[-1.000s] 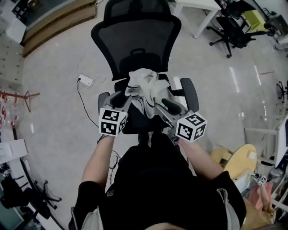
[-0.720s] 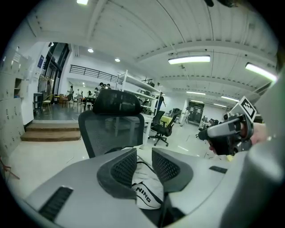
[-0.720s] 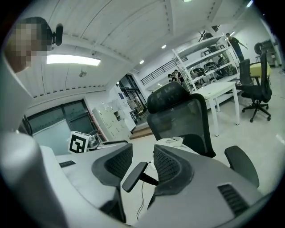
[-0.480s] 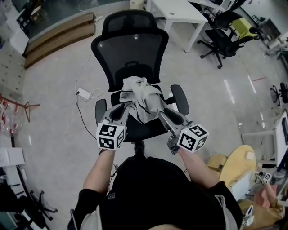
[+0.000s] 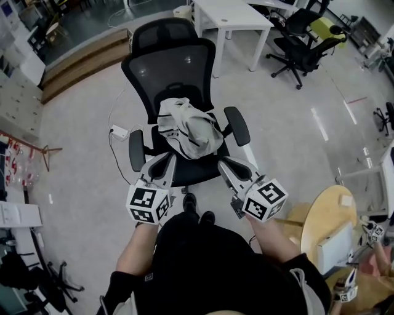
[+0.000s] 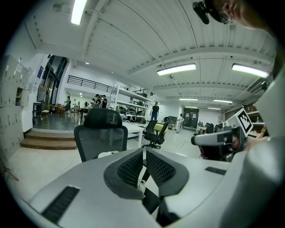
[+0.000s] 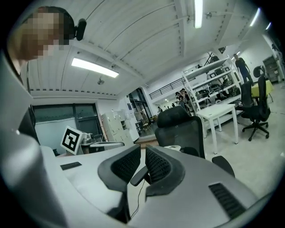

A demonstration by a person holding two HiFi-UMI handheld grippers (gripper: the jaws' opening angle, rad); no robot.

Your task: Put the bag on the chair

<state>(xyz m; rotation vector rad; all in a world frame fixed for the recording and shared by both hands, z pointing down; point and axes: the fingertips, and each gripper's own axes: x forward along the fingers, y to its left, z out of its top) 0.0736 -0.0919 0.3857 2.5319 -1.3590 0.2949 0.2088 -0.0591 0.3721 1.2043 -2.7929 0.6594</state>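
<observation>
In the open office, over pale floor, our left tongs had just been closing, empty. The bag, soft, light cloth best pinched at a bunched fold, lay toward the rear edge of the chair seat. Our right tongs had likewise just been closing, empty.

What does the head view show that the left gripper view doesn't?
Only the head view: the whole bag lying on the seat, a power strip on the floor and a round table. Only the left gripper view: ceiling lights and distant people. Both: the chair, the white table, the left gripper and the right gripper. Their jaws have just been closing and are nearly together, with nothing between them.
</observation>
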